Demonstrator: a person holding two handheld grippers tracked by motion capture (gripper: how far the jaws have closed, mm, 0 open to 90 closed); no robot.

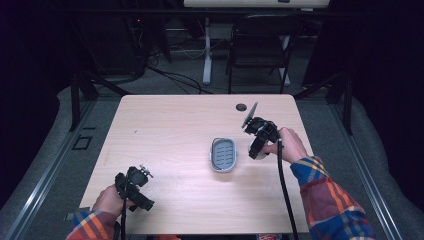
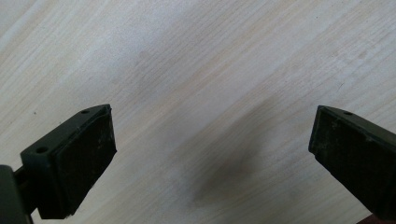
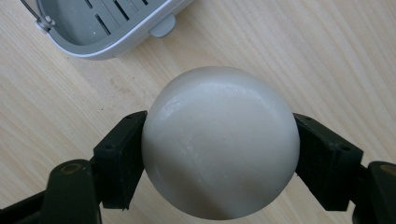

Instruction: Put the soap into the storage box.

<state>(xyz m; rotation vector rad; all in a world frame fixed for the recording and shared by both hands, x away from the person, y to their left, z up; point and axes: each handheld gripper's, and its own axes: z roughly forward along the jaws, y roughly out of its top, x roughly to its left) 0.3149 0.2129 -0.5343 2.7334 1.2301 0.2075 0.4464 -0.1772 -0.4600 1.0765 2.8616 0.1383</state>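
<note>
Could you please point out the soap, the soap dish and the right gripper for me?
soap [image 3: 219,140], right gripper view, middle of its rounded face.
soap dish [image 1: 223,154], high view, slotted floor.
right gripper [image 3: 219,154], right gripper view, midway between its fingertips.

A light wooden rectangular table [image 1: 165,135] with a dark round grommet hole [image 1: 241,107] at 1 o'clock stands on grey carpeted floor [image 1: 45,150]. At 12 o'clock beyond it are a black folding metal chair [image 1: 260,47] and a white desk leg [image 1: 206,50]; the surroundings lie dark.

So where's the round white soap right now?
The white soap is clamped in the right gripper, just right of the grey soap dish on the table's right side.
</note>
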